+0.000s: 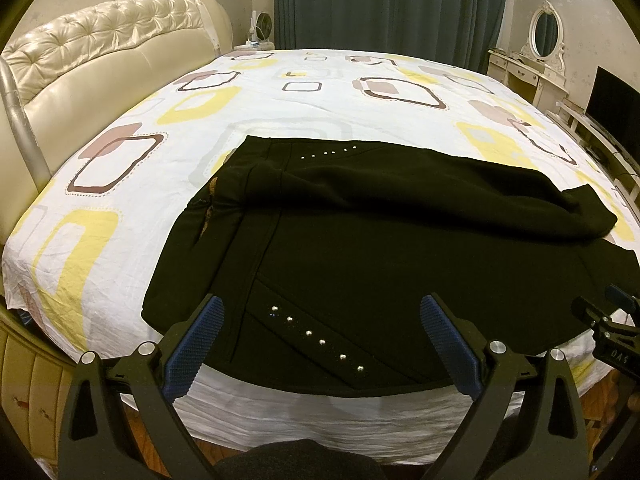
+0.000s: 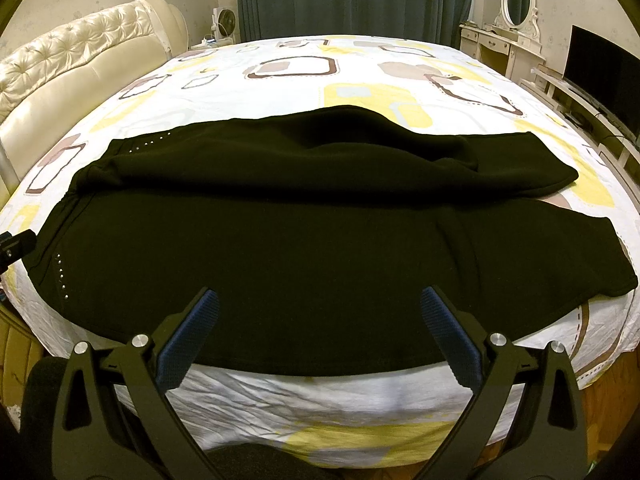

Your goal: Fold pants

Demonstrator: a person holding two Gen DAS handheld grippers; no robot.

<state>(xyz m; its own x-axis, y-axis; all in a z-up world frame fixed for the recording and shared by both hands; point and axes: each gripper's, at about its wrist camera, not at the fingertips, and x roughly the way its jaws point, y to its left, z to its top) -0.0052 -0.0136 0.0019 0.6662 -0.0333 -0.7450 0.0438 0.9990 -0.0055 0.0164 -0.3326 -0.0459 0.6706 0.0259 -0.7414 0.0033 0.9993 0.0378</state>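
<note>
Black pants (image 1: 360, 248) lie across the near side of the bed, waist to the left, legs running right. The far leg is bunched over the near one, and a row of silver studs (image 1: 316, 340) marks the near hip. My left gripper (image 1: 322, 312) hovers open over the waist end near the bed's front edge, nothing between its blue pads. In the right wrist view the pants (image 2: 300, 248) spread wide, and my right gripper (image 2: 320, 306) stands open above the near leg's edge, holding nothing. The right gripper's body (image 1: 608, 320) shows at the left wrist view's right side.
The bed (image 1: 280, 92) has a white sheet with yellow and brown squares. A cream tufted headboard (image 1: 100, 40) stands on the left. Dark curtains (image 1: 392, 0) hang behind; a white dressing table (image 2: 508, 40) with an oval mirror and a dark screen (image 2: 600, 72) sit on the right.
</note>
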